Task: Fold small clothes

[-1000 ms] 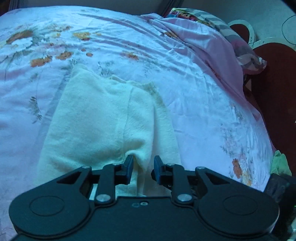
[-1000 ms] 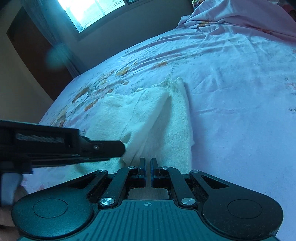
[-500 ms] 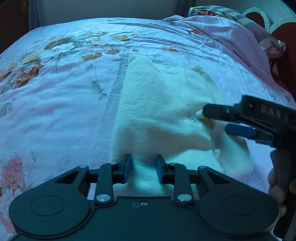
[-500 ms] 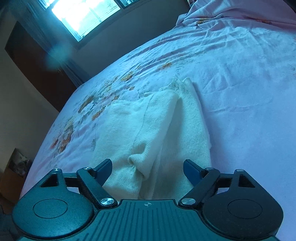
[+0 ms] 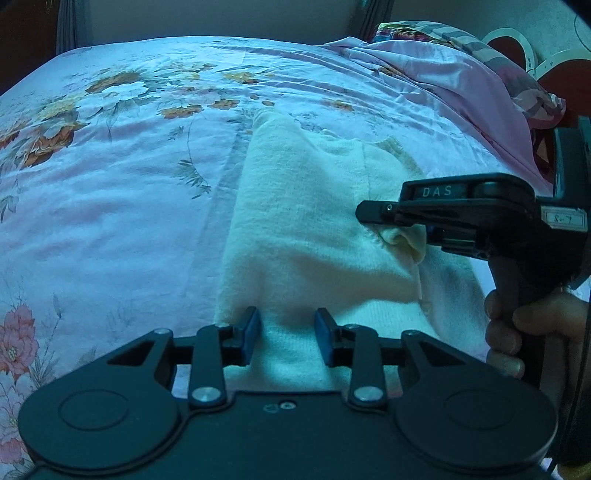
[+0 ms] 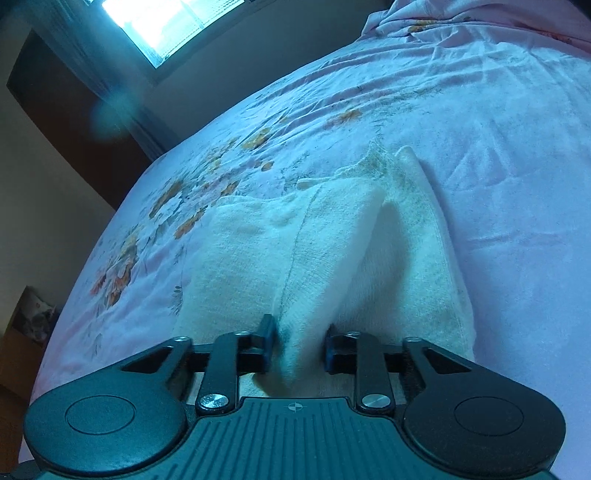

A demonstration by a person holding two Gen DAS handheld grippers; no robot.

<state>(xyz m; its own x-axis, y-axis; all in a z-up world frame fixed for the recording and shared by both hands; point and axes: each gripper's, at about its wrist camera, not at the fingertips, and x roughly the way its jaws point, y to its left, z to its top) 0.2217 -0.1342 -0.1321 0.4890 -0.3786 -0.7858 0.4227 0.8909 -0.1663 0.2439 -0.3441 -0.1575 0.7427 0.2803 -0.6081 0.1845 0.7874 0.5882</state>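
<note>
A cream knitted garment (image 5: 303, 221) lies on the floral pink bed sheet (image 5: 129, 177), with one sleeve folded over its body. My left gripper (image 5: 286, 334) is open, its fingers over the garment's near hem. My right gripper (image 6: 297, 345) is partly open with the folded sleeve's cuff (image 6: 295, 347) standing between its fingers; in the left wrist view it shows from the side (image 5: 373, 214), over the sleeve cuff at the garment's right side. The garment also shows in the right wrist view (image 6: 258, 258).
A crumpled pink blanket and a patterned pillow (image 5: 461, 55) lie at the far right of the bed. A dark headboard (image 5: 561, 74) stands behind them. A window (image 6: 173, 22) and a dark cabinet (image 6: 55, 103) are beyond the bed's far side.
My right gripper opened wide half a second ago and has now narrowed around the sleeve cuff. My left gripper swung to the garment's hem and stayed open.
</note>
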